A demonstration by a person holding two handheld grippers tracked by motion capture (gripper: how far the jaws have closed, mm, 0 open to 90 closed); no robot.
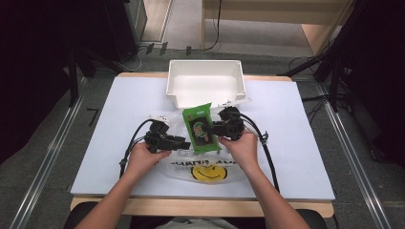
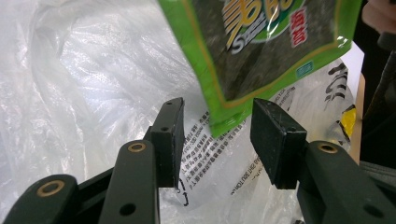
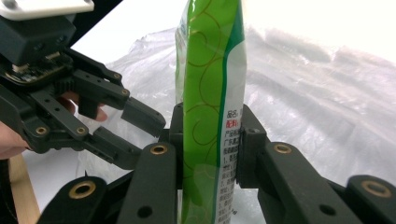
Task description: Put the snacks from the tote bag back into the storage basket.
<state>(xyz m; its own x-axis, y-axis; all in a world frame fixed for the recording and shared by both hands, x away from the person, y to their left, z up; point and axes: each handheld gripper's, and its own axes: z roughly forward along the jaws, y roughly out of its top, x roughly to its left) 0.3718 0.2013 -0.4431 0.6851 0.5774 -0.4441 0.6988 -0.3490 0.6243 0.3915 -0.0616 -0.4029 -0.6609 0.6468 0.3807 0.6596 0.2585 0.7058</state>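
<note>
Green packet (image 1: 201, 129) stands at the centre of the high view, above a clear plastic bag (image 1: 203, 164) on the white bench (image 1: 286, 143). Right gripper (image 1: 216, 129) has its jaws clenched on the packet's edge. Left gripper (image 1: 187, 143) has its jaws released, with the packet's corner just beyond them. White tray (image 1: 206, 83) stands behind.

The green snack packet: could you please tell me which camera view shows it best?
The high view: there the whole green snack packet shows, front up, over the plastic bag. The left gripper view catches its lower corner; the right gripper view sees it edge-on between the fingers.
</note>
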